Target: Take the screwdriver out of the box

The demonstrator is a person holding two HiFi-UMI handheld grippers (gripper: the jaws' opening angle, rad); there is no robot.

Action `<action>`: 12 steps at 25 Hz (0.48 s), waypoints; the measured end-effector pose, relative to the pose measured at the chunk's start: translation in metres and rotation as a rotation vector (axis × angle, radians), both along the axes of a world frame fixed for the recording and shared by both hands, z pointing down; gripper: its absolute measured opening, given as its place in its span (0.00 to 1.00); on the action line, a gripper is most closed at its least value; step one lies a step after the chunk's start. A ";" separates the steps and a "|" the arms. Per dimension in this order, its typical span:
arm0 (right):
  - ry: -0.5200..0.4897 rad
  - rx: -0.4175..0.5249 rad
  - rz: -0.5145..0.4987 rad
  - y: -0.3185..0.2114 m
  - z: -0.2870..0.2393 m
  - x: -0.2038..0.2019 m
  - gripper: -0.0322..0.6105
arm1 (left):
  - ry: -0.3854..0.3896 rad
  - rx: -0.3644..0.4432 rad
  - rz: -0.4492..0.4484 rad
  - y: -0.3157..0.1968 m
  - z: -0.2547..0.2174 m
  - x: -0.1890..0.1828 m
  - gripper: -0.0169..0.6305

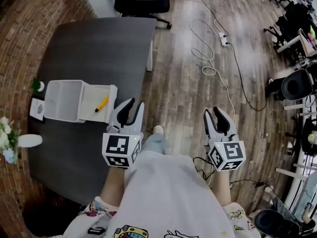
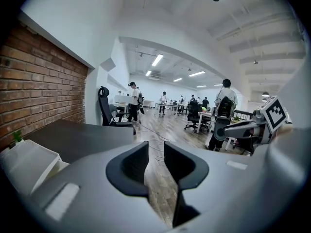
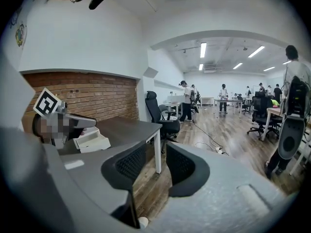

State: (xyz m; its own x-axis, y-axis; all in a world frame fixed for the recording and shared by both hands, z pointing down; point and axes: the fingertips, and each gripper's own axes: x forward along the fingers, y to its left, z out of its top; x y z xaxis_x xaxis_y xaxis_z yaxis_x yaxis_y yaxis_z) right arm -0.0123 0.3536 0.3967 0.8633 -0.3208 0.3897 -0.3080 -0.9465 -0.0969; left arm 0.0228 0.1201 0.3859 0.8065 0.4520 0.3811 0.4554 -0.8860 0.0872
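A white box (image 1: 62, 100) stands on the dark grey table (image 1: 99, 48), and its drawer (image 1: 110, 95) is pulled out to the right. A yellow screwdriver (image 1: 101, 104) lies inside the drawer. My left gripper (image 1: 133, 108) hovers off the table's right edge, just right of the drawer, open and empty. My right gripper (image 1: 214, 115) hangs over the wooden floor further right, open with nothing between its jaws. In the left gripper view the gripper (image 2: 155, 154) points along the room, with the box (image 2: 29, 161) at lower left. The right gripper view shows the gripper (image 3: 155, 161) and the box (image 3: 92, 140) on the table.
A black office chair (image 1: 143, 1) stands at the table's far end. White cables and a power strip (image 1: 224, 38) lie on the floor. White flowers (image 1: 6, 138) and a small plant (image 1: 37, 86) sit by the brick wall. People and desks fill the far room (image 2: 194, 108).
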 end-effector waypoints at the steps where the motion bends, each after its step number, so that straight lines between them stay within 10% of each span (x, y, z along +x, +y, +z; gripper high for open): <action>1: -0.007 -0.001 -0.004 -0.002 0.000 0.005 0.25 | 0.000 -0.005 -0.002 -0.002 0.000 0.005 0.18; 12: -0.050 -0.039 -0.115 -0.050 0.003 0.049 0.25 | -0.017 -0.050 -0.086 -0.043 0.009 0.025 0.18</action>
State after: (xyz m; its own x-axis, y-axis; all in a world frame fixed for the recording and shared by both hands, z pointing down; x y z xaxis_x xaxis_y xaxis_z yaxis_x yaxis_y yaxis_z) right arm 0.0364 0.3037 0.3999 0.8010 -0.3998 0.4456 -0.4100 -0.9087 -0.0783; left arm 0.0477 0.0768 0.3951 0.8365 0.4004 0.3741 0.3762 -0.9160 0.1392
